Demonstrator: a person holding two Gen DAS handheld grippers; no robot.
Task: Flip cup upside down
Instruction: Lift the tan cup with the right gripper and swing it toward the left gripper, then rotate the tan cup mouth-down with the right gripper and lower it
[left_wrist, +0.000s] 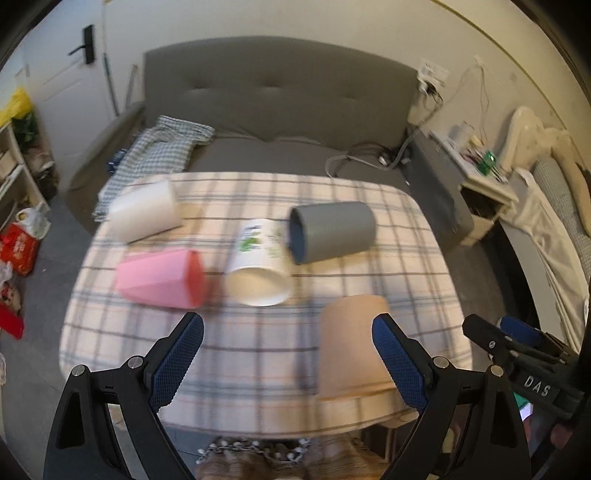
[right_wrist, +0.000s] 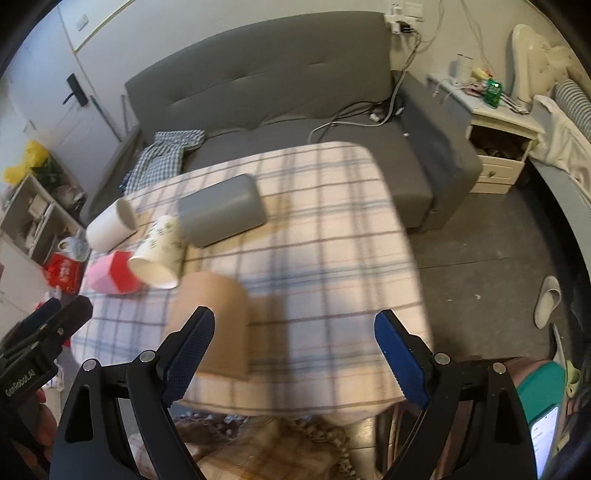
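Standing mouth-down, tan cup (left_wrist: 352, 347) touches open left hand-held gripper's (left_wrist: 288, 354) right finger.

The table's cloth (left_wrist: 258, 354) is showing a cream ground crossed by blue and brown plaid lines. On it, a tan cup (left_wrist: 351, 347), a pink cup (left_wrist: 155, 277) with a red inside, a grey cup (left_wrist: 332, 230), a plain white cup (left_wrist: 144, 212) and a white paper cup (left_wrist: 258, 266) with green print are lying. The gripper pads (left_wrist: 177, 365) are showing blue on black arms. The sofa (left_wrist: 277, 96) is looking grey.
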